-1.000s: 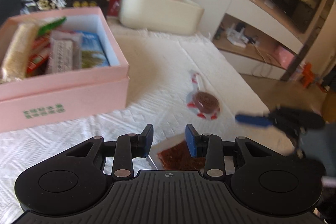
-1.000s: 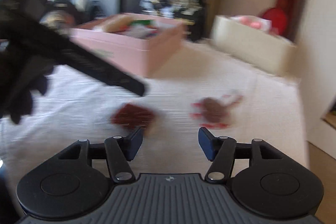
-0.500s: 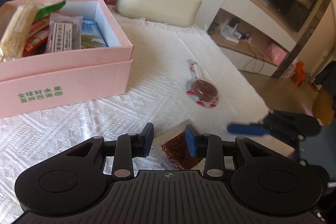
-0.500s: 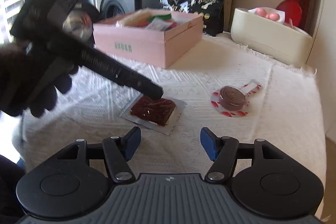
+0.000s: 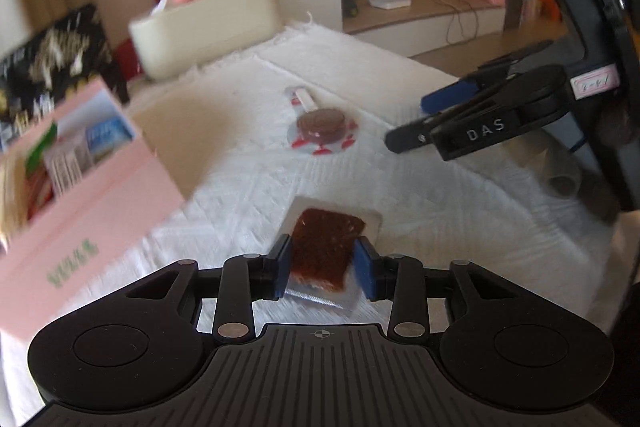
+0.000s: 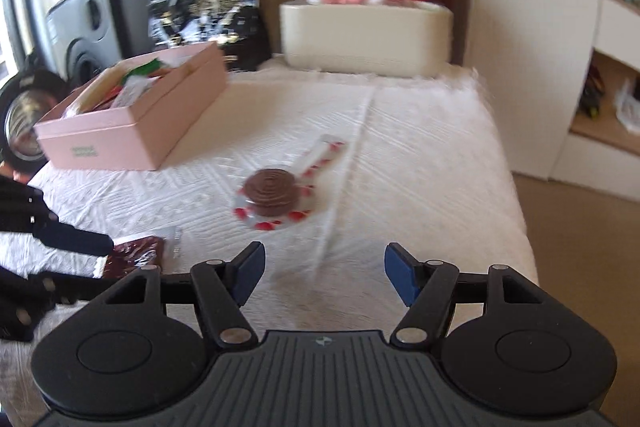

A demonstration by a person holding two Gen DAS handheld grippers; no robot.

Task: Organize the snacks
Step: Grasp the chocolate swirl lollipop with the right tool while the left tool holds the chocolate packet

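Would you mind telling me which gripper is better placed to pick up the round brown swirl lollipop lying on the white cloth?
Right. The right gripper is open and faces the lollipop, while the left gripper straddles the flat reddish-brown snack packet.

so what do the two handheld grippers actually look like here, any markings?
Both match: left gripper and right gripper have black ribbed bodies, round side discs, silver pivot pins and blue finger pads. The right gripper's finger reads "DAS"; its body carries a small pink label.
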